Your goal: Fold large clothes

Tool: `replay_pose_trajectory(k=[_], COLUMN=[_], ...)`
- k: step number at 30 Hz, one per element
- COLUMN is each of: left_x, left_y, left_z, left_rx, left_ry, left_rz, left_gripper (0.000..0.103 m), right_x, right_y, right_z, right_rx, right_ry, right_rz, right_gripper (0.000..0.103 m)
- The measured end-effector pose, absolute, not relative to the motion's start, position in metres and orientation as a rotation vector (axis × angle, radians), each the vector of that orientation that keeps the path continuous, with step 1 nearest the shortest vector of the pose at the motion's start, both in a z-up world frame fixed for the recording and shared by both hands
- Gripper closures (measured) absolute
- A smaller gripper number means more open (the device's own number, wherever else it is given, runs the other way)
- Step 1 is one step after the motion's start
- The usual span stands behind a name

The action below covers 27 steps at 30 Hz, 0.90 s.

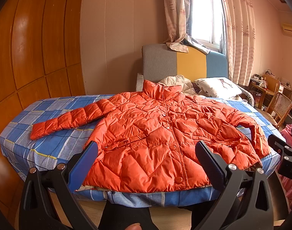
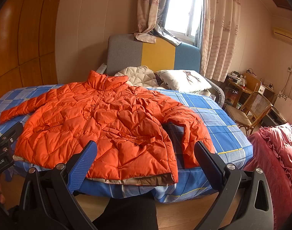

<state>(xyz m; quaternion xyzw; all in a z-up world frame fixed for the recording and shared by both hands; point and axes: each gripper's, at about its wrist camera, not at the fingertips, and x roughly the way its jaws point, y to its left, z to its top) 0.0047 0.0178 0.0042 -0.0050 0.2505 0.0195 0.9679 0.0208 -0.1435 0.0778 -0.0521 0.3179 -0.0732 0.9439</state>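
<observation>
A white pillow (image 2: 182, 80) lies by the headboard (image 2: 153, 54); a wicker chair (image 2: 249, 111) stands beside the bed (image 2: 218, 118).

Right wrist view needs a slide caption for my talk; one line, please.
Open right gripper above an orange puffer jacket spread front-up on a blue plaid bed, before folding.

My left gripper (image 1: 146, 164) hangs low in the frame with its jaws spread wide, nothing between them. Framed in that gap lies the orange quilted jacket (image 1: 165, 134), spread front-up on the blue checked bedsheet (image 1: 40, 143), collar toward the headboard (image 1: 184, 63) at centre. One sleeve (image 1: 69, 119) stretches to the left. My right gripper (image 1: 285, 153) pokes in at the right edge.
</observation>
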Motion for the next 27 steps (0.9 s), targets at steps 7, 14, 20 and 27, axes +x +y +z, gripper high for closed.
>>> replay_pose_trajectory(k=[7,14,20,27], left_x=[0.005,0.005,0.013,0.051], left_y=[0.018,0.018,0.026,0.049], left_z=[0.004,0.004,-0.006,-0.034], left_rx=[-0.011,-0.010,-0.015,-0.085], left_ry=[0.506,0.506,0.530,0.634], left_rz=[0.040,0.043,0.055,0.083], left_gripper=[0.002,0.002,0.002,0.002], right_x=[0.021,0.023,0.041,0.081], right_y=[-0.144,-0.146,-0.168,-0.227], right_z=[0.078,0.077,0.054,0.016], right_rx=[-0.106,-0.108,-0.057,0.073], right_ry=[0.649,0.654,0.735,0.843], right_rz=[-0.148,-0.149,-0.173,-0.301], right_gripper=[0.003,0.003,0.003,0.003])
